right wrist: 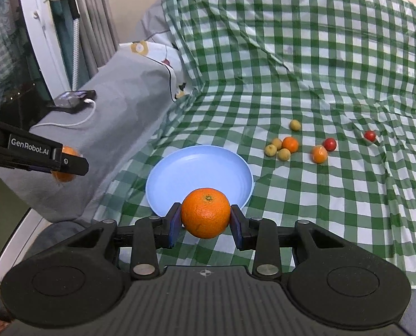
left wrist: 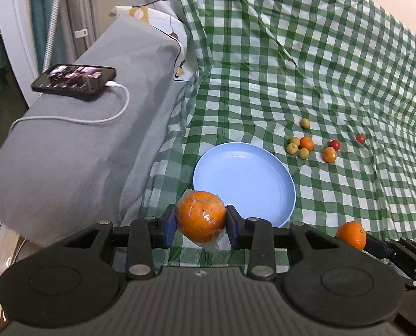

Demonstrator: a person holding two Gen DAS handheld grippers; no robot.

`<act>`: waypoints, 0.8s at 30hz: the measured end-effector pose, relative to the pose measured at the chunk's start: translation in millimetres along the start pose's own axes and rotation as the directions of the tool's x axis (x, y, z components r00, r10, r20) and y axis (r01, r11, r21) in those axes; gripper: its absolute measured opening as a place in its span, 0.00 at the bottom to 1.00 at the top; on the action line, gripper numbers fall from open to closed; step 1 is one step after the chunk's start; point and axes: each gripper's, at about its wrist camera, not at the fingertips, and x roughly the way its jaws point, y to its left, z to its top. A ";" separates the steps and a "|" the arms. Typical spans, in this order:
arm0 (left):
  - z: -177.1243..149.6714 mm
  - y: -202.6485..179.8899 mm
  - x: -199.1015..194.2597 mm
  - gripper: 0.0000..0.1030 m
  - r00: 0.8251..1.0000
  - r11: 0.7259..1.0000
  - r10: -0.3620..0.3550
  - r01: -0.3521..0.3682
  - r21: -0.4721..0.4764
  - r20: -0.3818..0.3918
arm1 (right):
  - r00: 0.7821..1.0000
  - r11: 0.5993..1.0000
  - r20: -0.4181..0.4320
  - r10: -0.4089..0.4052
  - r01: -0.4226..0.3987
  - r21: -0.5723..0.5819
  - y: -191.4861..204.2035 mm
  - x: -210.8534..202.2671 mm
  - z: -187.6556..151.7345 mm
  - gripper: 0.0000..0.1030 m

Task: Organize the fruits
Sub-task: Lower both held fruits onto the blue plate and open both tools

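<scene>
At the near rim of the blue plate (right wrist: 157, 176), your right gripper (right wrist: 205, 218) clamps a bare orange (right wrist: 205, 212) and your left gripper (left wrist: 201, 218) a seemingly film-wrapped orange (left wrist: 201, 215), so next lower and release both onto it.

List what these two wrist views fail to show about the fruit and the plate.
- Blue plate: near rim hidden in both views, behind the wrapped orange in the left gripper and the bare orange in the right gripper.
- Small yellow-green fruits: too small to identify in either view.
- Phone: screen content blurred.
</scene>
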 end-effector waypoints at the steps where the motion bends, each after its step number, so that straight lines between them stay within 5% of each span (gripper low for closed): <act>1: 2.7 -1.4 6.0 0.39 1.000 1.000 0.000 0.000 0.003 -0.003 | 1.000 1.000 -0.003 -0.002 0.002 0.001 -0.5 4.8 1.2 0.37; 24: 39.8 -17.2 166.5 0.39 0.986 0.997 0.044 -0.034 0.064 -0.163 | 0.991 1.000 -0.135 -0.022 0.020 -0.014 -10.3 143.5 18.1 0.37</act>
